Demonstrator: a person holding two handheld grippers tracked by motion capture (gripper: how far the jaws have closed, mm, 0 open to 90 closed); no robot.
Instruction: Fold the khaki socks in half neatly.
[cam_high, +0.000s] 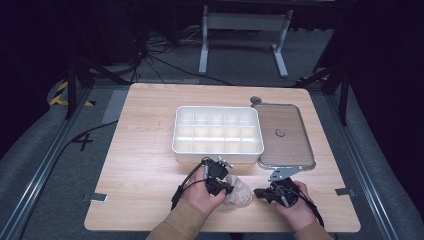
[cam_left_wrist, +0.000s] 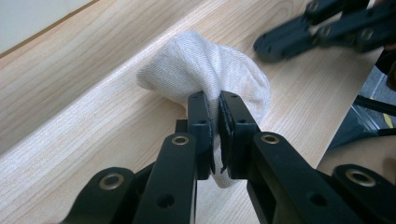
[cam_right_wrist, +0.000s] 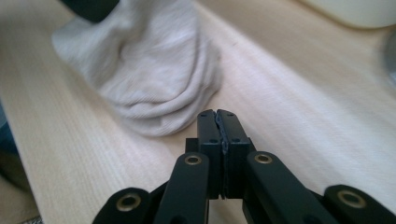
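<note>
A cream knitted sock (cam_high: 240, 192) lies bunched on the wooden table (cam_high: 145, 165) near its front edge. My left gripper (cam_high: 226, 189) is shut on a fold of the sock (cam_left_wrist: 210, 74), its pads pinching the fabric at the near side. My right gripper (cam_high: 259, 193) sits just right of the sock, jaws shut with nothing between them. In the right gripper view its tips (cam_right_wrist: 217, 116) stand a little short of the sock (cam_right_wrist: 154, 79), apart from it. The right gripper's jaws show blurred in the left gripper view (cam_left_wrist: 266, 46).
A white divided organiser box (cam_high: 218, 134) stands mid-table behind the hands. Its clear lid (cam_high: 282, 135) lies flat to the right. Tape marks (cam_high: 98, 197) sit near the front corners. Bare wood lies to the left of the hands.
</note>
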